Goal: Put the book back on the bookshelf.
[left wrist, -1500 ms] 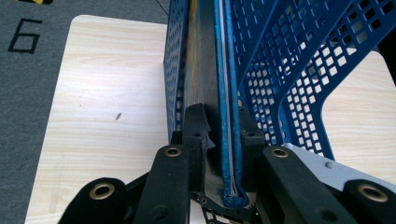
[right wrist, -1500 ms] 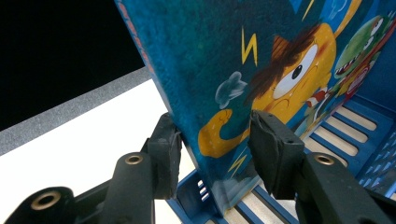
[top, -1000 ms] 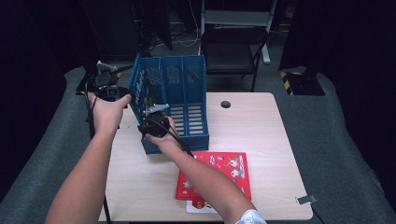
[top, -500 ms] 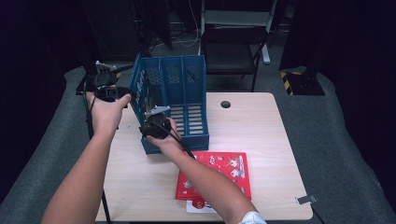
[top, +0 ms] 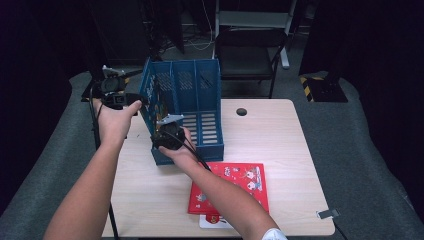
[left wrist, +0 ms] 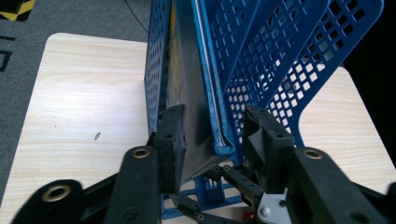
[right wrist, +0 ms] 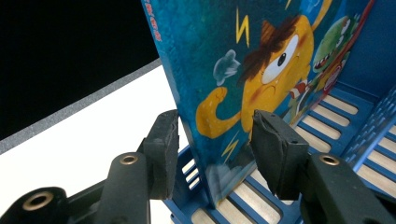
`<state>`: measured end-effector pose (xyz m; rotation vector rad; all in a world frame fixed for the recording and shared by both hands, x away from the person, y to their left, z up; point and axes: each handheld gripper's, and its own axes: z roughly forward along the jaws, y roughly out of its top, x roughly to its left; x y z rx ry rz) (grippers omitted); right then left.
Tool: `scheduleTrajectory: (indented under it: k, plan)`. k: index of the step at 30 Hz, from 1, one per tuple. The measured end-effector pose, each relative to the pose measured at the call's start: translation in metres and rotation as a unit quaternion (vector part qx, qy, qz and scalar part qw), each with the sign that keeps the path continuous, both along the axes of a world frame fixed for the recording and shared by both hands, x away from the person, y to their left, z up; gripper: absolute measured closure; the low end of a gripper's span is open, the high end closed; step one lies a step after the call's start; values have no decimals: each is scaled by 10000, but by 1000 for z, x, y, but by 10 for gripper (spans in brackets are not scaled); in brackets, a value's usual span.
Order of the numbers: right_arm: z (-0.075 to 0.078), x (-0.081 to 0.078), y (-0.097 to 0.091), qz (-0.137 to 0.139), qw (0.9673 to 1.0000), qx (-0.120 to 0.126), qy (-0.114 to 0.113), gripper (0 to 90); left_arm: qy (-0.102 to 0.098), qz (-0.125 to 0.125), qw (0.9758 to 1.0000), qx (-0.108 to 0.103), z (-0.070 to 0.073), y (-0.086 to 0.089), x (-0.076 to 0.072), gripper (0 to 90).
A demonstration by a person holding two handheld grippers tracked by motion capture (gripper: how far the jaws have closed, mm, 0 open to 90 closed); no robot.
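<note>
Left hand-held gripper (left wrist: pixel 212 135) had just been opening, jaws spread around the blue perforated plastic file rack's (left wrist: pixel 261 60) wall edge. Right hand-held gripper (right wrist: pixel 215 149) half-spread, straddling the blue cartoon-cover book (right wrist: pixel 243 70), pads clear.

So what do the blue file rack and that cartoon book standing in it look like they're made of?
Blue file rack: probably moulded plastic, going by the even grid of holes in its walls and its slight sheen. Cartoon book: likely printed card or paper with a glossy cover; the thin flat edge and colour artwork suggest it.

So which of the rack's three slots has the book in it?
The leftmost slot, beside the left gripper; a book stands upright in it, while the other two sit empty.
</note>
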<state>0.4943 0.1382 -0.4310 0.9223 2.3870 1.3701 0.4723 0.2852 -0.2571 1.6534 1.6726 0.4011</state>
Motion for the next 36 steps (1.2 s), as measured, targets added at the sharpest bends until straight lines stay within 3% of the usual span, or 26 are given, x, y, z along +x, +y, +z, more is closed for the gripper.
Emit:
scheduleTrajectory:
  k: [7, 11, 16, 28, 36]
  plan:
    - [4, -3, -6, -24, 10000, 9, -56, 503, -134, -78, 9999, 23, -3, 3, -2, 549]
    - [7, -7, -11, -45, 10000, 3, -53, 497, -173, -125, 9997, -68, -4, 3, -5, 526]
    - [9, -8, -18, -107, 9999, 0, -39, 487, -353, -235, 9991, -41, -2, 5, -12, 495]
    - [24, -17, -44, -289, 9995, 112, -84, 479, -477, -449, 9978, -50, -5, 9, -27, 484]
    - [32, -36, -76, -294, 9994, 190, -32, 469, -591, -661, 9958, -218, -21, 18, -43, 480]
